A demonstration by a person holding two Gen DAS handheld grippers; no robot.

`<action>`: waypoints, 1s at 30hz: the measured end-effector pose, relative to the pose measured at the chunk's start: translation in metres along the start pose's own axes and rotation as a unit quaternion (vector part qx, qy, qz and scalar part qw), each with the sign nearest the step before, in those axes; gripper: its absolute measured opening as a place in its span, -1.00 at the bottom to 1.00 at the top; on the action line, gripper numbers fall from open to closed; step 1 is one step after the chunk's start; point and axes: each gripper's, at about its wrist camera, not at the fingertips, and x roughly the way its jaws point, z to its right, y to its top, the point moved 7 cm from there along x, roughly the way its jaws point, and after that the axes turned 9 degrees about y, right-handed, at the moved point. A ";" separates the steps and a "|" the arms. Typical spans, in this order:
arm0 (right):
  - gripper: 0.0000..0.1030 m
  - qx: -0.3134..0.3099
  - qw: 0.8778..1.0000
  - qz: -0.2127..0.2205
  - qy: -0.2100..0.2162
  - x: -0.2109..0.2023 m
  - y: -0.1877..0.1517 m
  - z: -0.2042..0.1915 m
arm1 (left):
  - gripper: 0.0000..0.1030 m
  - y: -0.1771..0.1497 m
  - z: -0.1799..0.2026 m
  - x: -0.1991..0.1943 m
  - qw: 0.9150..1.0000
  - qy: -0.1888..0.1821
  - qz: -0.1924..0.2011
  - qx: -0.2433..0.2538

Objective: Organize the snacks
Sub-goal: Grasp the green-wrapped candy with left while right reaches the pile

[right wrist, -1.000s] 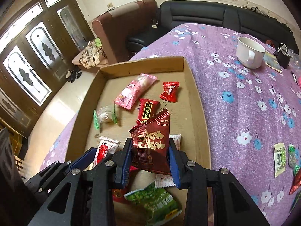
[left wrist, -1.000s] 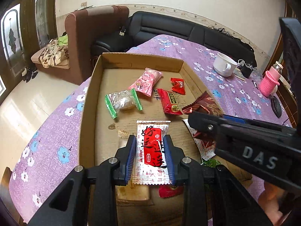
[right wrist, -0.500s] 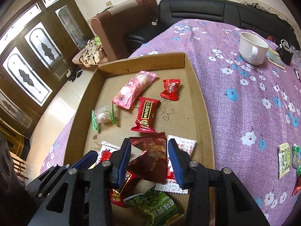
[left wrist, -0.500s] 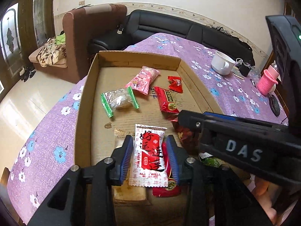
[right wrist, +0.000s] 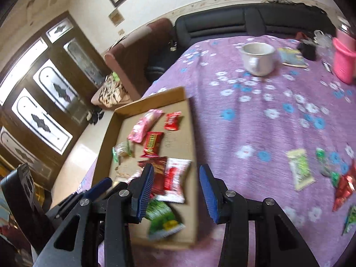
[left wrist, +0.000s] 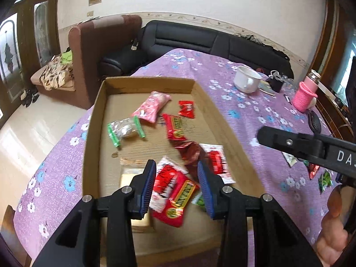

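Because both the left gripper (left wrist: 175, 187) and the right gripper (right wrist: 175, 191) hung open and empty above the cardboard tray (left wrist: 91, 138) holding the dropped snacks (left wrist: 175, 191), a careless sweep toward the loose packets (right wrist: 300, 169) on the tablecloth (right wrist: 255, 122) risked scattering them.

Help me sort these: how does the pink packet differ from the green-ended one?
The pink packet is opaque; the green-ended packet is clear, showing brownish contents. The pink packet looks longer, the green-ended packet shorter. The pink packet lies nearer the cardboard box's far wall, the green-ended packet nearer its left wall. Both lie loose on its floor.
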 end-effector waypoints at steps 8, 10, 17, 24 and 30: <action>-0.10 0.071 0.995 0.053 -0.036 -0.085 -0.013 0.092 | -0.25 -0.002 0.051 -0.018 0.999 -0.019 0.008 0.048; -0.10 0.092 0.992 0.075 -0.042 -0.111 -0.016 0.116 | -0.24 -0.003 0.068 -0.021 0.998 -0.028 0.006 0.062; -0.10 0.140 0.979 0.129 -0.071 -0.163 -0.026 0.171 | -0.17 -0.007 0.154 -0.006 0.989 -0.099 -0.060 0.095; -0.10 0.150 0.977 0.137 -0.069 -0.169 -0.025 0.180 | -0.17 0.004 0.221 0.043 0.984 -0.093 -0.119 0.089; -0.10 0.159 0.975 0.141 -0.056 -0.174 -0.027 0.181 | -0.17 0.008 0.246 0.075 0.985 -0.072 -0.130 0.092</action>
